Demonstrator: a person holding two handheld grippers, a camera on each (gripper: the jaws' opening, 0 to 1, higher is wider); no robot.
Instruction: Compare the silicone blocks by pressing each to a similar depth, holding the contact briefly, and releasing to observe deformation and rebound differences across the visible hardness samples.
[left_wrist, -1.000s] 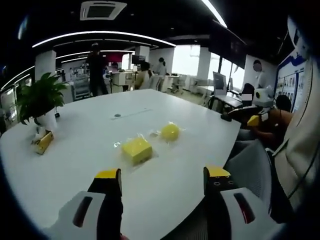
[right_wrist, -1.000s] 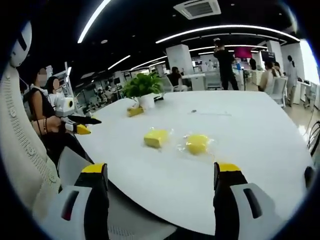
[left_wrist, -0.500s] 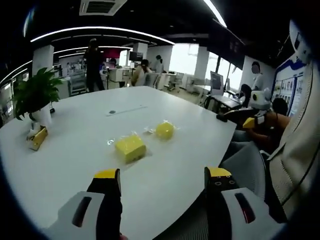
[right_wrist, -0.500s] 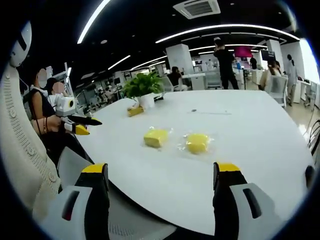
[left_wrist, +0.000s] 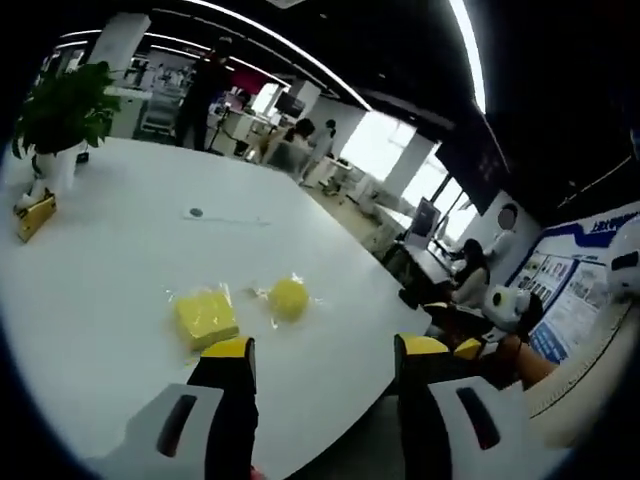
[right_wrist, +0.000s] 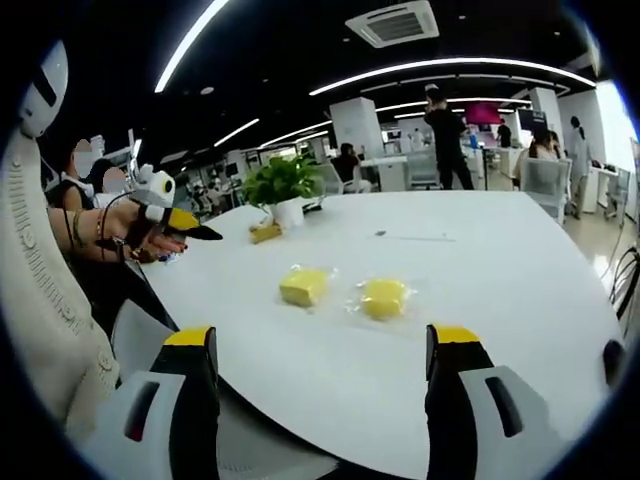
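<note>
Two yellow silicone samples in clear wrap lie on the white table (left_wrist: 110, 250). In the left gripper view the square block (left_wrist: 203, 317) sits just beyond my left gripper (left_wrist: 325, 360), with the rounder block (left_wrist: 288, 298) to its right. The right gripper view has the square block (right_wrist: 303, 287) on the left and the rounder block (right_wrist: 382, 297) on the right, both well ahead of my right gripper (right_wrist: 325, 345). Both grippers are open, empty, and clear of the blocks.
A potted plant (right_wrist: 282, 185) and a small yellow box (right_wrist: 266, 232) stand at the table's far side. A seated person holds another gripper (right_wrist: 165, 215) at the left of the right gripper view. People (left_wrist: 465, 290) sit beside the table's edge; others stand far back.
The left gripper view has swung and tilted, so the blocks now lie lower and nearer its jaws. In the right gripper view the seated person's gripper has risen. Blocks have not moved.
</note>
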